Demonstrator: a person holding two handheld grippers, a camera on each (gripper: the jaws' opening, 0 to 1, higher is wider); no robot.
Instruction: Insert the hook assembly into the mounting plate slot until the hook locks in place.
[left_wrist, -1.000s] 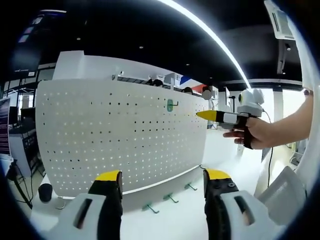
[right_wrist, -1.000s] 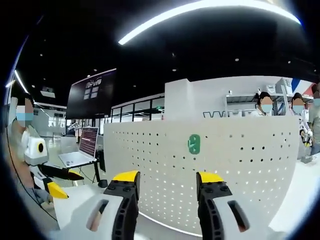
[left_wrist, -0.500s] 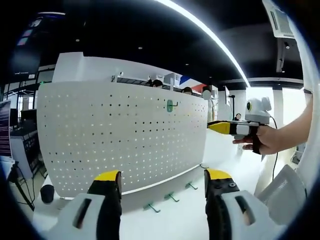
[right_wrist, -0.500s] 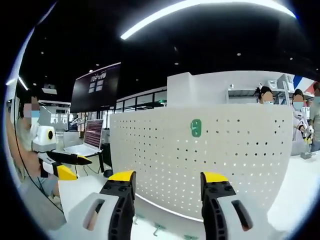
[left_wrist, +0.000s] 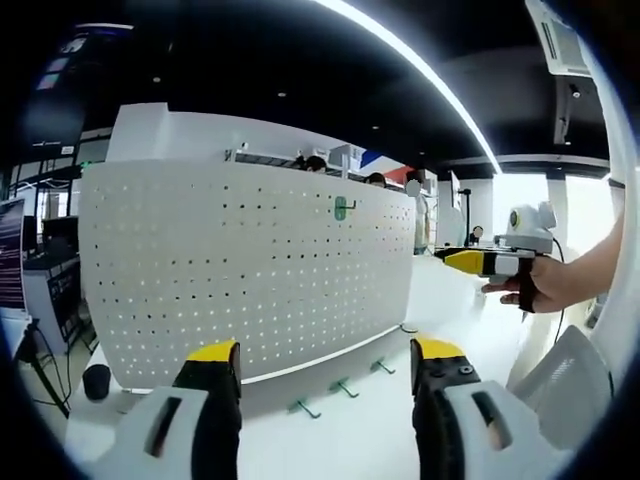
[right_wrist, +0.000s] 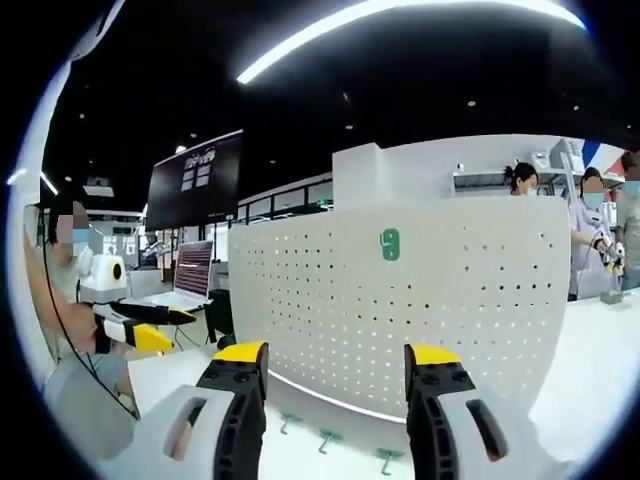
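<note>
A white pegboard (left_wrist: 250, 270) stands upright on the white table, and it faces the right gripper view as well (right_wrist: 430, 300). One green hook (left_wrist: 341, 208) sits mounted high on the pegboard (right_wrist: 389, 243). Three loose green hooks (left_wrist: 343, 386) lie on the table at the board's foot (right_wrist: 327, 438). My left gripper (left_wrist: 326, 355) is open and empty, well short of the board. My right gripper (right_wrist: 336, 355) is open and empty too. A hand holds the right gripper (left_wrist: 480, 262) off the board's right end. The left gripper (right_wrist: 160, 325) shows at the far left.
A dark cylinder (left_wrist: 93, 383) stands on the table left of the board. A laptop (right_wrist: 190, 285) and a large dark screen (right_wrist: 195, 180) are behind at the left. People (right_wrist: 520, 178) stand beyond the board. A white curved object (left_wrist: 570, 385) is at the right.
The right gripper has drawn back from the pegboard, away from the mounted hook, so the loose hooks on the table now show in its view. The left gripper has hardly moved.
</note>
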